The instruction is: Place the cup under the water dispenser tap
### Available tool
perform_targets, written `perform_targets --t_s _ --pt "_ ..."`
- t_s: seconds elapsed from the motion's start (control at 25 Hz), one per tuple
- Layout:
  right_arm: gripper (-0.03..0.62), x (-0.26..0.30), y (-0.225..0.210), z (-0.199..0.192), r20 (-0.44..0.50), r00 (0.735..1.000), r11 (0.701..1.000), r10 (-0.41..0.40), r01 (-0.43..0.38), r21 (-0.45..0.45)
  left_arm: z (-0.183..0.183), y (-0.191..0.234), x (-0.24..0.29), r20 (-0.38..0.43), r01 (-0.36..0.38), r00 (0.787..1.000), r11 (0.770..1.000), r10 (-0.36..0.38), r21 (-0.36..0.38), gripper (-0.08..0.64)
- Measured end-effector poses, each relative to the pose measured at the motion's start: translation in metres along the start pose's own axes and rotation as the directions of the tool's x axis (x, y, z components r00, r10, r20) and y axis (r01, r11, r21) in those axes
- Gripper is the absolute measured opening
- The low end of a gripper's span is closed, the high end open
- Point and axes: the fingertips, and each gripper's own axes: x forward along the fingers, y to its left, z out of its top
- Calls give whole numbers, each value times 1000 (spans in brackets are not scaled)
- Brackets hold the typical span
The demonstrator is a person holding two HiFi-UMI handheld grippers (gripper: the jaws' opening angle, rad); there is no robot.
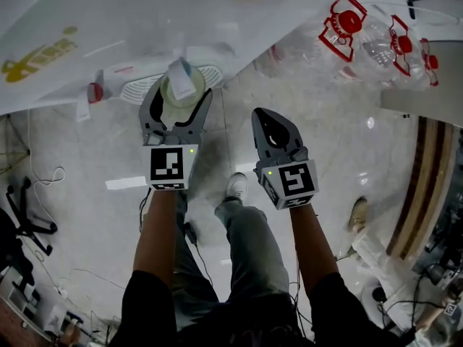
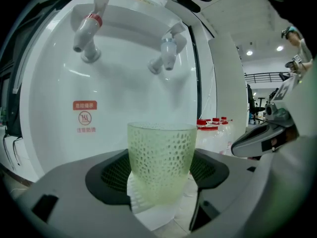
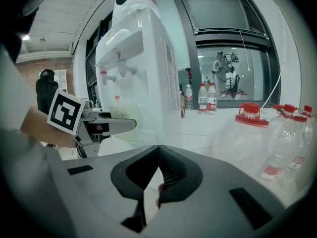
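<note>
My left gripper (image 1: pixel 182 92) was clamped on the cup (image 2: pixel 161 157), one jaw pressing each side of its pale green, net-patterned wall. The cup stood upright between them with its rim well above the jaw pads. In the left gripper view the white water dispenser (image 2: pixel 124 88) filled the background. Its blue tap (image 2: pixel 167 53) was at about twelve o'clock from the cup and clearly higher, with open space between spout and rim, and its red tap (image 2: pixel 88 31) was at about eleven o'clock. A slotted white drip tray (image 1: pixel 137 89) showed under the cup's base. I couldn't tell whether the base touched it.

My right gripper (image 1: pixel 275 130) was at three o'clock from the left one, near it but apart. Its jaws were closed tip to tip with nothing between them. Large clear water jugs (image 1: pixel 362 35) with red caps lay at about one o'clock from it in the head view.
</note>
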Motion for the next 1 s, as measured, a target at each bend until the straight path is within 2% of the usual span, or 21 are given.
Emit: perform_targets --t_s 0.64,1.0 --pt "14 5 -7 -8 10 1000 999 25 -24 -42 0 1 11 -9 -8 1000 1000 7 -28 367" --pt "14 4 -5 0 -15 1000 1000 14 -14 -4 0 -2 13 -17 8 1000 1000 -8 -24 367"
